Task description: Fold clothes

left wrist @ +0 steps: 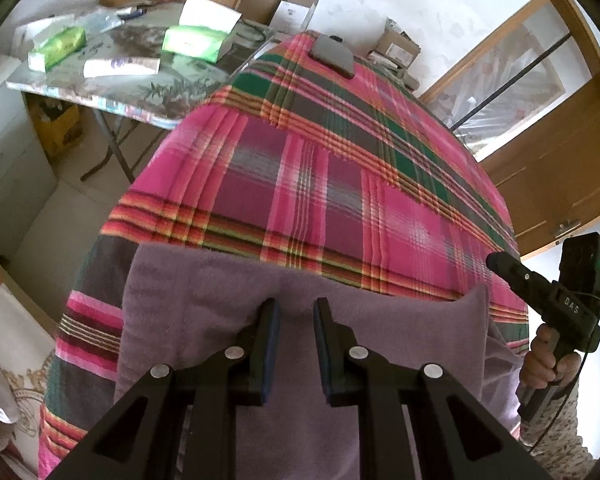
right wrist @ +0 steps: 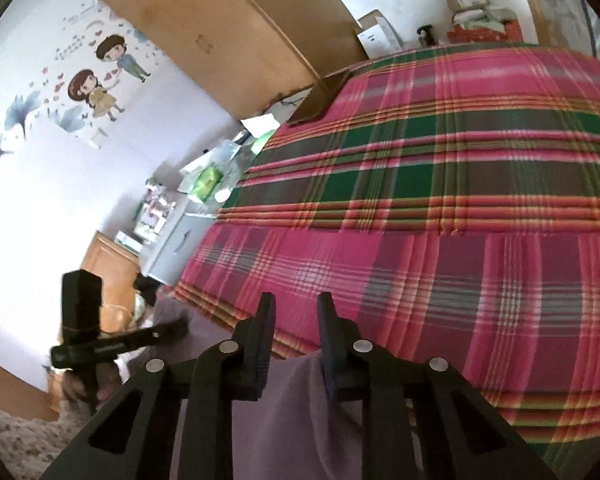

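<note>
The left tool (left wrist: pixel 296 312) stands narrow, its pads pinching a raised fold of the mauve garment (left wrist: pixel 220 288), which lies at the near edge of the plaid bedspread (left wrist: pixel 340 152). The right tool (right wrist: pixel 294 312), also narrow, has cloth of the same garment (right wrist: pixel 300 400) between its fingers; whether the pads press it I cannot tell. Farther off, a dark flat object (left wrist: pixel 334 56) rests on the bed, and a cluttered worktop (left wrist: pixel 100 92) stands beyond.

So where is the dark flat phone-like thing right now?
In the left wrist view the dark flat device lies at the far end of the plaid bedspread, near its top edge, just right of the cluttered side table.
</note>
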